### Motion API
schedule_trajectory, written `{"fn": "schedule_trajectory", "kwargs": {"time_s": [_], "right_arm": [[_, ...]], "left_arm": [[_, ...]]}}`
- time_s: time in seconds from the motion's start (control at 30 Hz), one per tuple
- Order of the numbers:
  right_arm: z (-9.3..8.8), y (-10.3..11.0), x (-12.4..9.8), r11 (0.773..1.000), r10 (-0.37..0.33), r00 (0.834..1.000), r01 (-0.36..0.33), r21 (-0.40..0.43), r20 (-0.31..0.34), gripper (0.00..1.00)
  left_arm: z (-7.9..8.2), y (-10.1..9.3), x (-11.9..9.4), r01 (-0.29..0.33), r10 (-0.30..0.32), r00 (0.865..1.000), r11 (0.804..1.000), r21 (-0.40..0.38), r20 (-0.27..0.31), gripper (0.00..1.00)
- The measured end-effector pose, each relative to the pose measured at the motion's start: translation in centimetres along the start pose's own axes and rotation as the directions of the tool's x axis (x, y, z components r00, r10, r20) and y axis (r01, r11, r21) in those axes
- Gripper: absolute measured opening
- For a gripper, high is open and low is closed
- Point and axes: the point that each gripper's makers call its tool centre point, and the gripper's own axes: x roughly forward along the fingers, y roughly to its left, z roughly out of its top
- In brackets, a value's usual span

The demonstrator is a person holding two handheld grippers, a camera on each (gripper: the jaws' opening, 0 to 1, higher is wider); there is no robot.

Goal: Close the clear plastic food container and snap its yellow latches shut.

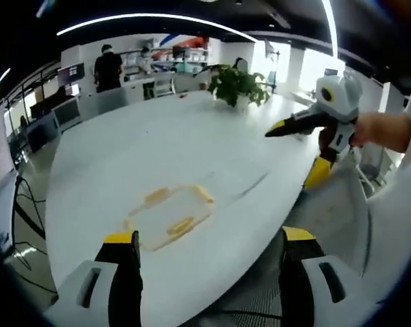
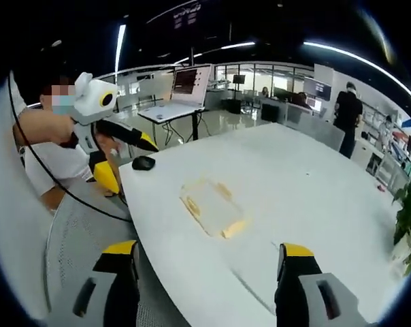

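- The clear plastic food container with yellow latches [image 1: 170,216] [image 2: 211,207] lies flat on the large white oval table [image 1: 185,143] [image 2: 314,191], near the edge by the person.
- The left gripper [image 1: 209,272] [image 2: 127,160] hovers short of the container, jaws spread wide, grasping nothing.
- The right gripper [image 2: 209,279] [image 1: 297,153] is likewise released and empty, held above the table's edge.
- A green potted plant [image 1: 238,85] stands far across the table; a black computer mouse [image 2: 143,163] sits at the table's edge.
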Motion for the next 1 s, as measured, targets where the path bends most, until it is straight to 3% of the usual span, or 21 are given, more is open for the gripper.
{"fn": "schedule_trajectory", "kwargs": {"time_s": [0.63,1.0], "right_arm": [[0.5,0.4,2.4,0.996,0.055,0.998,-0.058,-0.073,-0.032,0.78],[0.9,0.7,4.2,0.986,0.089,0.994,-0.096,-0.138,-0.056,0.77]], "left_arm": [[-0.3,1.7,0.8,0.042,-0.039,0.998,0.998,0.050,-0.058,0.88],[0.0,2.2,1.8,0.090,-0.078,0.994,0.985,0.145,-0.081,0.89]]}}
